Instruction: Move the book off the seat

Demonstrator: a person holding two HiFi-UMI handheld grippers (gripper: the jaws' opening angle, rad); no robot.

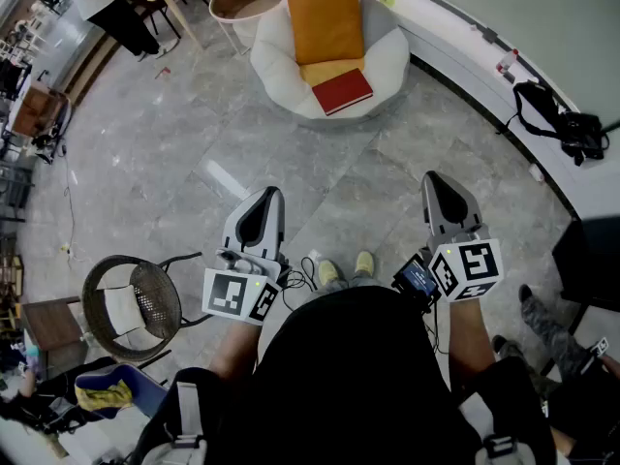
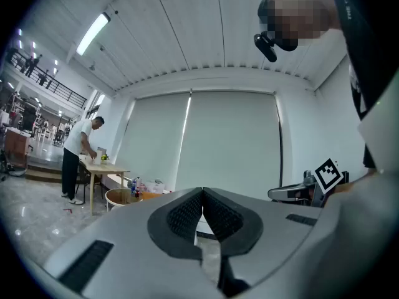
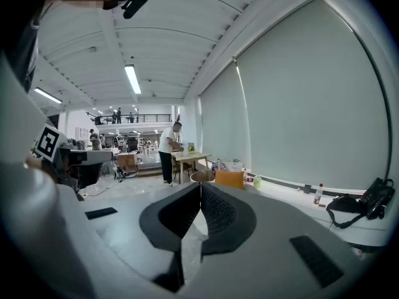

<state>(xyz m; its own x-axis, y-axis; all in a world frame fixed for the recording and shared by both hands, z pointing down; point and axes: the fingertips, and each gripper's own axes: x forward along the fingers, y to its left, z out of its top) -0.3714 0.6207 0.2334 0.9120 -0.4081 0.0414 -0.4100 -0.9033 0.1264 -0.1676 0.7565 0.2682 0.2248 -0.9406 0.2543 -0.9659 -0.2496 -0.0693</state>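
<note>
Grey plastic left gripper (image 1: 264,204) at seven o'clock, grey right gripper (image 1: 443,188) at five, jaws together, empty.

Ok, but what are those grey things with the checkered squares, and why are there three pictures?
Those are not robot arms. A person holds a tool in each hand: the left gripper and the right gripper. Each has two jaws that pinch. The marker cubes with black-and-white squares are part of the tools.

The head view comes from a camera on the person's head, looking down at the grey floor and their shoes. The other two pictures come from small cameras riding on each gripper, looking along its jaws.

Both pairs of jaws are pressed together with nothing between them, so nothing is held.

Ahead stands a round white seat with an orange cushion and a red book lying on it. The book is well away from both grippers.
</note>
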